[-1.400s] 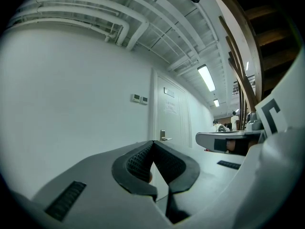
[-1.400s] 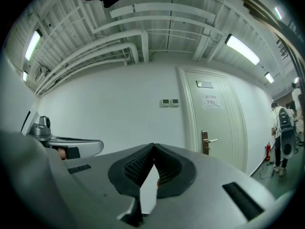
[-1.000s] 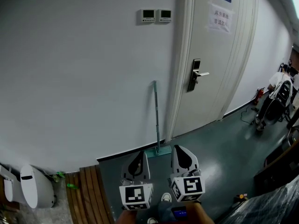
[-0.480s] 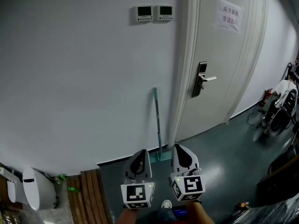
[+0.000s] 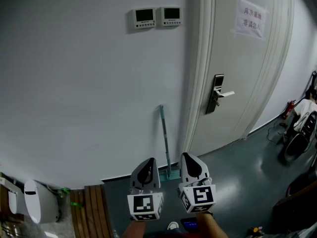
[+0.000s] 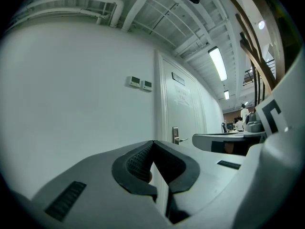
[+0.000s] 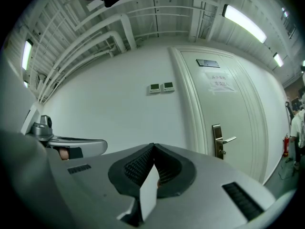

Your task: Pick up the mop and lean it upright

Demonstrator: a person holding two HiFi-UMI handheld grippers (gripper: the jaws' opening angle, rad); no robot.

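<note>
- Since the mop [image 5: 164,133] is standing on the floor [image 5: 237,172] at the foot of the wall [image 5: 74,83], just left of the door frame [image 5: 200,83], with its pole resting on the wall, I'd say the leaning bit looks done already.
- Left gripper [image 5: 147,163]: jaws pressed together, nothing between them. Right gripper [image 5: 188,161]: same deal, closed and empty. Both sit near the mop's foot, not touching it.
- Handling guess: it's a thin, stiff pole, probably light, and smooth enough to slip in a pinch. The greenish flat head at the bottom is mostly hidden behind the grippers, and I'd bet the weight sits down there.
- If it needs regrabbing, I'd take the pole around the middle or a bit higher and leave the head planted on the floor. The risk is the top sliding sideways along that slick wall.
- Counts: one mop, two grippers, two small wall panels [image 5: 144,17], one door [image 5: 247,73], one door handle [image 5: 220,94], one paper notice [image 5: 249,20].
</note>
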